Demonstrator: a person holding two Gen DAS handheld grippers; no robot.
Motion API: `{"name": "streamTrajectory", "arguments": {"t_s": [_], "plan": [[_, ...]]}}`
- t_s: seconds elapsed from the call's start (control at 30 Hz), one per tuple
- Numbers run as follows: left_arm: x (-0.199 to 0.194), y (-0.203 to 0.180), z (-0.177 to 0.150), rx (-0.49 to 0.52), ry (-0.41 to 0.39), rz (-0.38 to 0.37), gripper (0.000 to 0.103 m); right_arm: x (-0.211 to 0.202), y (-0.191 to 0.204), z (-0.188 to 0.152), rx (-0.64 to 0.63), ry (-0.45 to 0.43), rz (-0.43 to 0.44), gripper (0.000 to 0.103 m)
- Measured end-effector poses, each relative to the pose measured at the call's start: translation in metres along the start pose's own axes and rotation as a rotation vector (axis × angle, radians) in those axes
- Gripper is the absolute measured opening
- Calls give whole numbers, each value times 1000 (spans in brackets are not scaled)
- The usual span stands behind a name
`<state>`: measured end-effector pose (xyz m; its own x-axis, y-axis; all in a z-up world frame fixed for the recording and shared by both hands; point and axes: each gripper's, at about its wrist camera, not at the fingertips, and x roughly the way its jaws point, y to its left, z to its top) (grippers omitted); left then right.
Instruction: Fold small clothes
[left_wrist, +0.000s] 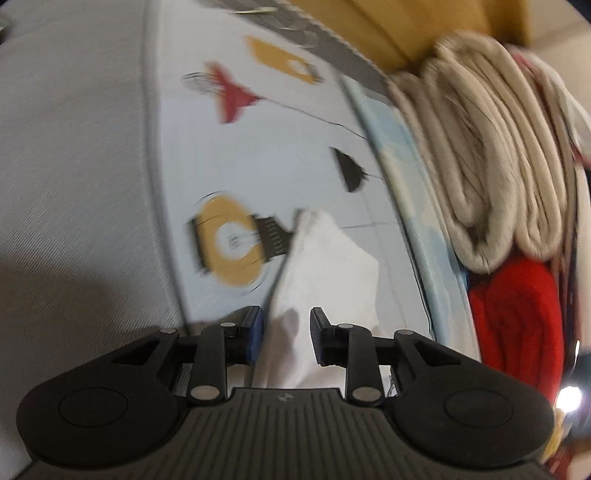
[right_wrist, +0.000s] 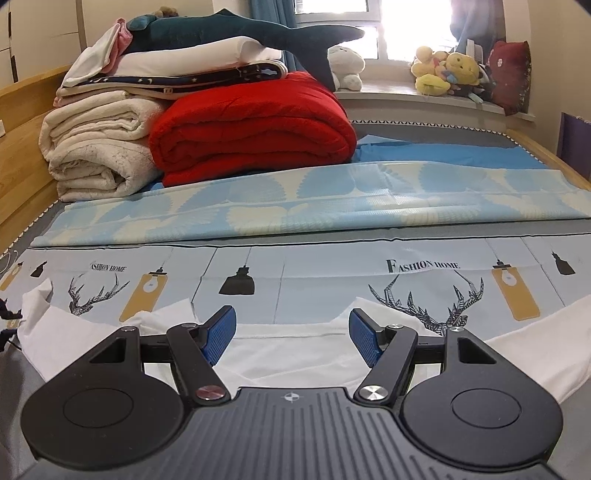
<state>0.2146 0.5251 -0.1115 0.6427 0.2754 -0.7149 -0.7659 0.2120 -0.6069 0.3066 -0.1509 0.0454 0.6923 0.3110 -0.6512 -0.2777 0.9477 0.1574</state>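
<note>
Left wrist view is tilted and smeared with blur, and here is the left hand-held gripper (left_wrist: 286, 339) with its blue pads set narrow, a fold of the white garment (left_wrist: 325, 273) running up between them; whether the pads actually pinch the cloth cannot be told, since a sliver of gap shows on each side. The cloth rises in a peak toward 12 o'clock over the printed bedsheet (left_wrist: 266, 158), with a yellow lamp motif (left_wrist: 231, 245) at 10 o'clock of the pads. Only this view shows that lifted peak. At 2 o'clock sit the rolled cream blankets (left_wrist: 476, 155), and at 4 o'clock the red blanket (left_wrist: 517, 317). Over to the right wrist view, sharp and level: the right hand-held gripper (right_wrist: 291, 338) stands wide, pads well apart, nothing between them, hovering over the same white garment (right_wrist: 291, 354), which here lies spread flat across the near edge of the bed, reaching out to 9 o'clock and 3 o'clock. This view alone gives the whole bed: the printed sheet with a black antler drawing (right_wrist: 428, 299) at 1 o'clock, a blue and cream leaf-pattern cover (right_wrist: 295, 206) beyond it, the red blanket and cream blankets stacked at 11 o'clock, a dark shark plush (right_wrist: 236, 35) on top, and soft toys (right_wrist: 447, 70) on the windowsill at 1 o'clock.
</note>
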Motion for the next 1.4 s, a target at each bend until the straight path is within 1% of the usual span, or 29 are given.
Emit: {"name": "streamTrajectory", "arguments": {"t_s": [0.07, 0.1, 0.13, 0.17, 0.2, 0.23, 0.27, 0.3, 0.33, 0.37, 0.4, 0.43, 0.47, 0.5, 0.57, 0.6, 0.63, 0.67, 0.73, 0.8, 0.93, 1.0, 1.07, 1.1, 1.13, 1.2, 1.3, 1.37, 1.4], "plan": [[9, -10, 4, 98, -7, 0, 30, 0, -3, 0, 5, 4, -5, 70], [13, -14, 5, 142, -3, 6, 18, 0, -4, 0, 5, 5, -8, 70], [14, -16, 3, 191, 1, 19, 1, 1, -5, 0, 5, 5, -9, 70], [16, -22, 2, 229, 0, 22, 3, 1, -6, 0, 4, 5, -12, 70], [5, -23, 0, 264, -74, 28, 3, 1, -7, -1, 4, 7, -14, 70], [-5, -23, 0, 279, -153, 51, 3, 2, -7, -1, 6, 9, -16, 70], [-14, -20, 2, 252, -204, 86, 3, 3, -8, -1, 8, 12, -17, 70], [-17, -12, 5, 189, -211, 96, 3, 4, -8, -1, 9, 14, -16, 70], [-17, -3, 8, 126, -183, 81, 4, 5, -7, -1, 7, 15, -16, 70], [-13, 6, 11, 66, -133, 84, 7, 5, -6, -1, 6, 15, -17, 70], [-9, 12, 12, 32, -107, 106, 16, 5, -5, -1, 5, 14, -16, 70], [-8, 18, 14, 4, -107, 111, 17, 6, -4, -1, 4, 13, -13, 70], [-9, 22, 15, -11, -126, 98, 21, 6, -3, -1, 1, 12, -12, 70], [-9, 23, 17, -9, -141, 100, 23, 6, -3, -1, -2, 12, -12, 70], [-6, 23, 19, -2, -142, 87, 23, 6, -2, -2, -3, 12, -12, 70], [-5, 23, 20, 1, -139, 75, 21, 6, -2, -3, -3, 13, -12, 70], [-3, 22, 20, 10, -133, 72, 14, 5, -3, -3, -3, 14, -13, 70], [-3, 19, 21, 22, -129, 73, 3, 4, -3, -3, -4, 14, -14, 70], [-10, 7, 24, 74, -150, 75, 3, 3, -5, -3, -7, 13, -17, 70], [-21, -15, 21, 140, -170, 60, 3, 1, -7, -2, -5, 11, -22, 70], [-63, -78, 8, 266, -193, -2, 3, -3, -13, 2, 10, 5, -38, 69], [-88, -111, -7, 317, -180, -38, 3, -6, -18, 3, 19, 10, -50, 66], [-117, -144, -30, 392, -158, -79, 3, -9, -24, 4, 35, 19, -64, 63], [-129, -158, -44, 433, -142, -102, 3, -10, -29, 5, 48, 28, -70, 54], [-141, -171, -61, 470, -121, -129, 3, -12, -34, 5, 63, 38, -70, 49], [-164, -189, -100, 520, -72, -182, 3, -19, -43, 5, 102, 45, -56, 29], [-176, -209, -171, 587, 22, -280, 3, -33, -60, 5, 152, 36, -39, 26], [-170, -222, -222, 658, 94, -335, 3, -40, -70, 3, 171, 39, -50, 26], [-165, -227, -248, 699, 132, -348, 3, -42, -76, 2, 184, 45, -54, 26]]}}
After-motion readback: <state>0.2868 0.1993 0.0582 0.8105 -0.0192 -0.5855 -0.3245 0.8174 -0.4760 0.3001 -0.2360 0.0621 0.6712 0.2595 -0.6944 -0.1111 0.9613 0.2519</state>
